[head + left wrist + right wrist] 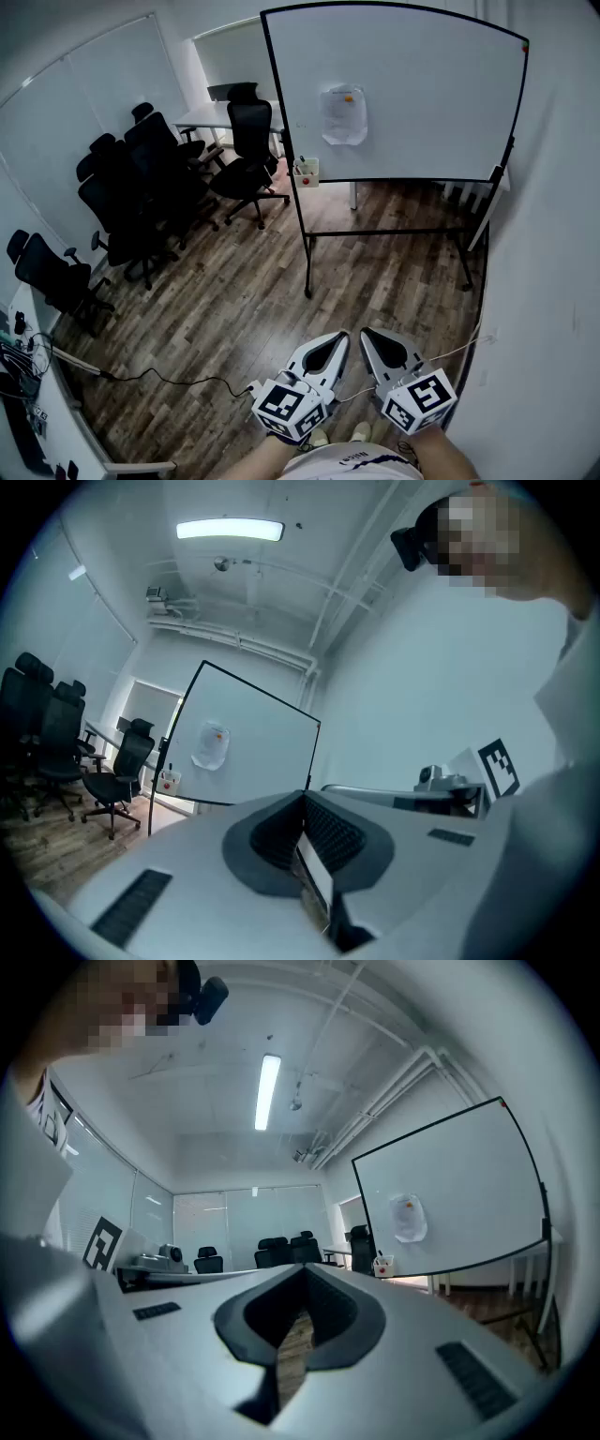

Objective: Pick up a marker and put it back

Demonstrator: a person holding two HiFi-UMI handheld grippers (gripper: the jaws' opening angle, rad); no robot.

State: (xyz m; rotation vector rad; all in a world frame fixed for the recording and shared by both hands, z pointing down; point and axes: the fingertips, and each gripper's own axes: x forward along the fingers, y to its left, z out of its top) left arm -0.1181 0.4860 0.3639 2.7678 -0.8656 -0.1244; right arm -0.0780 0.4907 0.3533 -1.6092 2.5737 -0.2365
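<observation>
Whiteboard (422, 94) ahead, left gripper (341, 337) closed, right gripper (367, 334) closed

I hold my left claw (339, 339) and my right claw (367, 335) side by side, near my body, both pointing level and away from me. Each claw's jaws meet tip to tip with nothing between them. My forearms (255, 457) sit just behind them.

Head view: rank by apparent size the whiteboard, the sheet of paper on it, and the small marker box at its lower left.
1. whiteboard, by far the largest.
2. sheet of paper.
3. marker box, smallest.
All three stand about equally far off, so nearness hardly skews this.
</observation>
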